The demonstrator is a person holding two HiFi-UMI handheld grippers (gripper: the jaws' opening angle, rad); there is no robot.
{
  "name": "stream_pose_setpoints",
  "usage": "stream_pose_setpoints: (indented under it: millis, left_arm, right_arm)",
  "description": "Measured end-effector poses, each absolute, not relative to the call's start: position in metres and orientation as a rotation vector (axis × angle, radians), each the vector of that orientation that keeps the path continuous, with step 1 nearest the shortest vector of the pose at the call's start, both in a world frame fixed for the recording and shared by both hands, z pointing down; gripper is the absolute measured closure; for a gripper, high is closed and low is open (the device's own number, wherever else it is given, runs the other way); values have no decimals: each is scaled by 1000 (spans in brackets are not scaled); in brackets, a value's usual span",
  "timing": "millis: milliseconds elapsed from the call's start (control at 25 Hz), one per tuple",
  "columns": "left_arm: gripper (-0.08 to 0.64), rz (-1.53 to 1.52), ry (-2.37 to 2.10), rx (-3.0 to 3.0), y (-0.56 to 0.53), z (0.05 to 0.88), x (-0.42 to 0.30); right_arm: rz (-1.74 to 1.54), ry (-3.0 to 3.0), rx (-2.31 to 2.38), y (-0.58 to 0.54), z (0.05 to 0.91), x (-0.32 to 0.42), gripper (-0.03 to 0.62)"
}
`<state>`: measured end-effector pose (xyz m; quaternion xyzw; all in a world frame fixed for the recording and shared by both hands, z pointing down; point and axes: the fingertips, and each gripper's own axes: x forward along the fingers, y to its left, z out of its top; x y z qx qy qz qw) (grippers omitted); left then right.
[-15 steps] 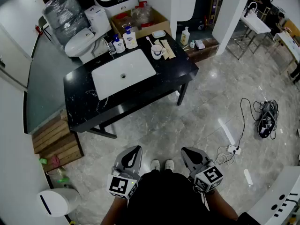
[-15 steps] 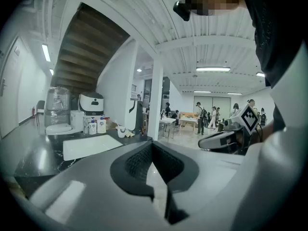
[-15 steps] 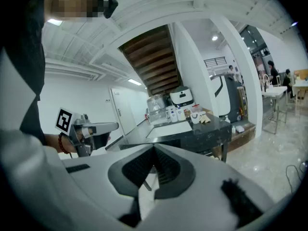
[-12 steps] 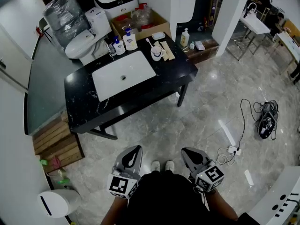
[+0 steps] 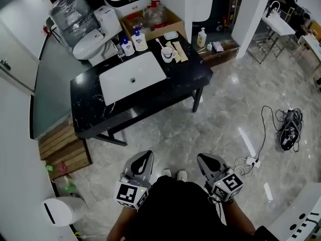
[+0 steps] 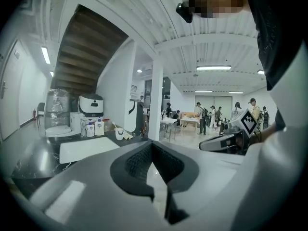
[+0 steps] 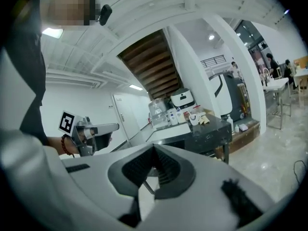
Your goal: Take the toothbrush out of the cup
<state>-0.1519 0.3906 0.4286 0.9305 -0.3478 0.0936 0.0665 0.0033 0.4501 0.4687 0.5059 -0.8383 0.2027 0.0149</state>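
Two grippers sit low, close to the person's body: the left gripper (image 5: 145,157) and the right gripper (image 5: 203,159). Both have their jaws squeezed together, with nothing between them. Far ahead of them stands a black table (image 5: 188,77). A white cup (image 5: 167,54) sits near its far edge, well away from both grippers. The toothbrush (image 5: 161,44) stands in the cup, leaning, with its top poking out. A white sink (image 5: 132,77) is set in the table, ahead of the left gripper. Two soap bottles (image 5: 133,43) stand just past the sink. Beyond the table, a brown box (image 5: 173,19) holds some clear plastic things.
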Motion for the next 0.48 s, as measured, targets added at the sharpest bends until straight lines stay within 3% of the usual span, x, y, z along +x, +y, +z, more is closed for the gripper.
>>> stream_pose_setpoints:
  millis: [480]
  left_arm:
    - [552,300,-1051,2797,359,437,-137]
  right_arm:
    - [690,-2568,1553,422,486,23,580]
